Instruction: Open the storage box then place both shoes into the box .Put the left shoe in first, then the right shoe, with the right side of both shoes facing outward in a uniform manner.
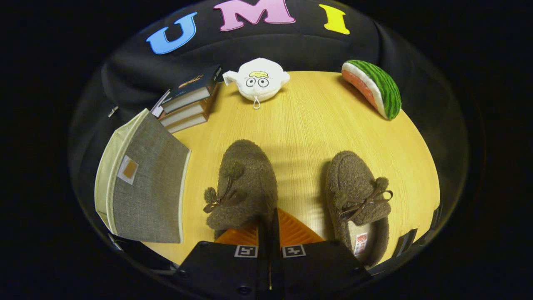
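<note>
While jaws sit pressed together, pinching nothing, gripper [270, 233] hovers beside left slipper [243, 183]; right slipper [358, 200] near right, closed storage box [145, 187] left on bench [308, 121].

A light wooden desk [308, 125] is seen. On it two fuzzy brown slippers [245, 183] [358, 200] are set side by side; a grey fabric storage box [141, 187] and stacked books [189, 100] lie beside them, with a white plush toy [258, 81] and a watermelon-slice plush [372, 87] beyond.
</note>
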A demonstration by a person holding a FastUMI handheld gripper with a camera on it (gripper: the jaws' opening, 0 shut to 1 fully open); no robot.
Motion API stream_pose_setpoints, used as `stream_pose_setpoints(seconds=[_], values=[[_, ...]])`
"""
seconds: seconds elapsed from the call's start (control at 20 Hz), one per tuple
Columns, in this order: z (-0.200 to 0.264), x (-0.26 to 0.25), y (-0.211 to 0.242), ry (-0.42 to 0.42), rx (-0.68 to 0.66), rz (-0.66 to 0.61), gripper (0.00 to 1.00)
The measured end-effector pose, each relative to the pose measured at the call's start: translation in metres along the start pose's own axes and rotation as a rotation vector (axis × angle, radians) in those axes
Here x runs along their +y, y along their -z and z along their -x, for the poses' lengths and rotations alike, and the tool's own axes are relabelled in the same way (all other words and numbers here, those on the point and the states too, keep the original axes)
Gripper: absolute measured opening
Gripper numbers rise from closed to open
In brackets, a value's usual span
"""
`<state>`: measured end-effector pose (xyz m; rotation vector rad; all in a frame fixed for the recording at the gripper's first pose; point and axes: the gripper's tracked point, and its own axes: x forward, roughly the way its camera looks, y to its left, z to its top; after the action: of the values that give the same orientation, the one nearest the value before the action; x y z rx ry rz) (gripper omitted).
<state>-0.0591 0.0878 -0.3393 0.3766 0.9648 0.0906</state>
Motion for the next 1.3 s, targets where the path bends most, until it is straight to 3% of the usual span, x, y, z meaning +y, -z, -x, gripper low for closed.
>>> stream_pose_setpoints(seconds=[0.35,0.65,0.85,1.3], values=[[0.057,0.055,-0.068,-0.07,-0.093,0.011,0.07],[0.093,0.138,-0.114,-0.201,-0.109,-0.044,0.07],[0.088,0.203,-0.104,-0.273,-0.032,-0.077,0.07],[0.028,0.275,-0.044,-0.22,0.142,-0.061,0.07]])
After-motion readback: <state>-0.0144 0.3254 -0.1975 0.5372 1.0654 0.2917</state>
